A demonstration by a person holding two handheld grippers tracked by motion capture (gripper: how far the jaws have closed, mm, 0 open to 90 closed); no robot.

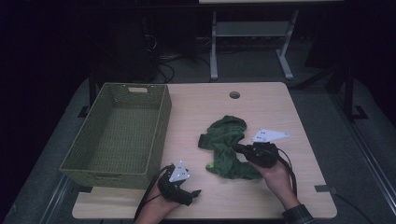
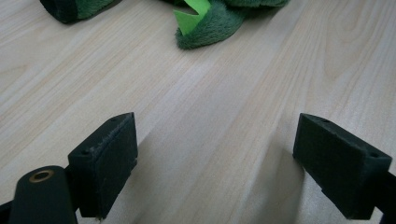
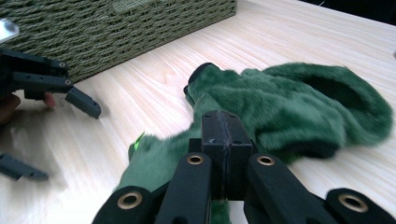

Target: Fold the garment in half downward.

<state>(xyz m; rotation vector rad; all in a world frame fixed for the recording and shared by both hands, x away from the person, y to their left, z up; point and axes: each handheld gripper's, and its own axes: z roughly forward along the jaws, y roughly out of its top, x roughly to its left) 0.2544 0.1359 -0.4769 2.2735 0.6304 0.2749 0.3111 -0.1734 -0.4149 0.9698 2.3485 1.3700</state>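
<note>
A crumpled green fleece cloth lies in the middle of the wooden table. A bright green tag sticks out at its near edge. My right gripper rests on the cloth's right side. In the right gripper view its two pads are pressed flat together, with the cloth under and beyond them. Whether a fold is pinched I cannot tell. My left gripper sits near the table's front edge. Its jaws stand wide apart over bare wood, short of the cloth.
A green woven basket stands on the left half of the table, close to my left gripper. A round cable hole is at the table's far edge. A table frame stands on the floor beyond.
</note>
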